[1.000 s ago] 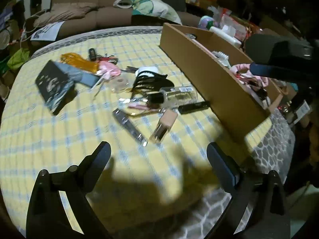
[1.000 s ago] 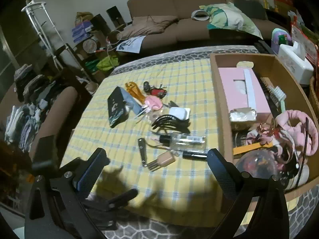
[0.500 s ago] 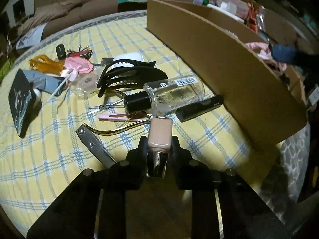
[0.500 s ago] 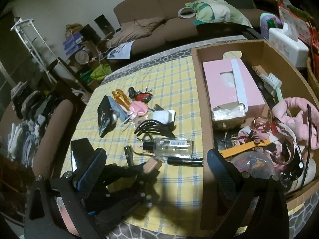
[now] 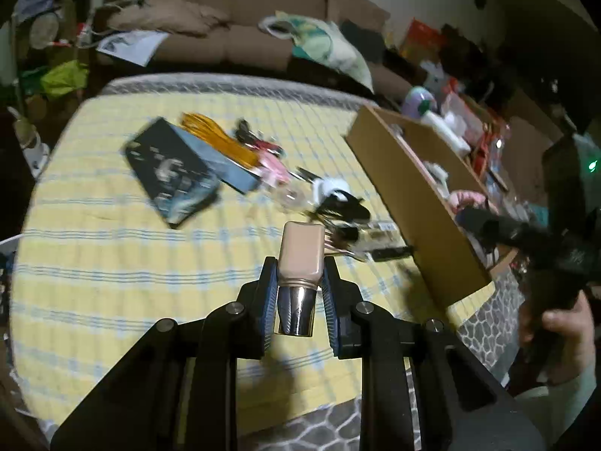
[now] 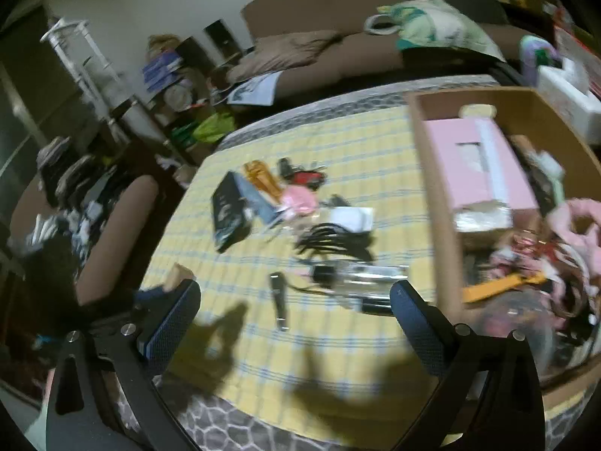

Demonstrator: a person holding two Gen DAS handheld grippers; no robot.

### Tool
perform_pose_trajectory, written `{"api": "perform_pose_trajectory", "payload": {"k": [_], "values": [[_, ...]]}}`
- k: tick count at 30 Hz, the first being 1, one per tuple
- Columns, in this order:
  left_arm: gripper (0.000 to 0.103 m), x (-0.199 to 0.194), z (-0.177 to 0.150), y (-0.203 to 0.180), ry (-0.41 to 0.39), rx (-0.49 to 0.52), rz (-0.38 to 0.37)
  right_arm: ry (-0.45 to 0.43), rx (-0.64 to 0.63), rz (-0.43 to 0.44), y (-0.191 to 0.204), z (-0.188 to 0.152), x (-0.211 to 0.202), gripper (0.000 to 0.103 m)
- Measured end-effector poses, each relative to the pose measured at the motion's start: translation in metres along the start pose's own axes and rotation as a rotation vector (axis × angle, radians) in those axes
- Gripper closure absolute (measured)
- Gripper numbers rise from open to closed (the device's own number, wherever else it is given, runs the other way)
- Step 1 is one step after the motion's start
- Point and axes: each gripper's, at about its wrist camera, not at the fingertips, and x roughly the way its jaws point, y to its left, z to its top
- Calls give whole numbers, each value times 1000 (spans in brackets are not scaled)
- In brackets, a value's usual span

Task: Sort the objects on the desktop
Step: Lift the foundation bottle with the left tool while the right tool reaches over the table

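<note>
My left gripper is shut on a beige foundation bottle with a silver cap and holds it above the yellow checked tablecloth. The bottle's tip also shows at the left in the right wrist view. My right gripper is open and empty above the table's front edge. A cardboard box full of sorted items stands on the right; it also shows in the left wrist view. Loose items lie mid-table: a black box, a black hair claw, a clear bottle, a metal clipper.
An orange item, keys and a pink item lie at the far side of the pile. A pink tissue box lies inside the cardboard box. A brown sofa stands behind the table. A chair stands left.
My left gripper closed on the foundation bottle and has lifted it off the cloth, back toward the table's front. The right gripper stayed open and shifted slightly.
</note>
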Motion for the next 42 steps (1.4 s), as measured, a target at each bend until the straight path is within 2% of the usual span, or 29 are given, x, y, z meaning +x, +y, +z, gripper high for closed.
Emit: {"api": "perform_pose_trajectory", "payload": {"k": [3, 8, 10, 12, 15, 19, 22, 26, 28, 30, 35, 39, 42], "values": [[81, -11, -1, 16, -27, -25, 17, 47, -62, 18, 23, -5, 23, 0], [81, -8, -4, 43, -21, -101, -1, 148, -156, -48, 45, -19, 74, 5], [81, -11, -6, 49, -23, -117, -8, 174, -169, -76, 44, -23, 92, 22], [81, -13, -4, 53, -29, -129, -17, 191, -180, -104, 42, -25, 109, 35], [81, -16, -3, 59, -37, -152, -34, 207, -189, -136, 37, -27, 130, 39], [81, -15, -2, 61, -37, -165, -47, 196, -221, -170, 35, -28, 147, 62], [81, -13, 0, 62, -38, -180, -58, 201, -271, -207, 37, -31, 161, 66], [81, -11, 2, 59, -42, -180, -68, 169, -389, -258, 51, -38, 165, 68], [81, -10, 2, 57, -41, -177, -70, 166, -422, -240, 55, -40, 164, 85], [81, -9, 1, 54, -39, -173, -71, 167, -431, -224, 57, -41, 161, 87], [81, -9, 0, 48, -39, -166, -74, 147, -285, -122, 45, -31, 140, 88], [81, -12, 0, 35, -46, -141, -84, 77, -184, -44, 36, -15, 101, 89], [81, -10, 3, 7, -30, -90, -103, 16, -128, -13, 26, -5, 64, 89]]}}
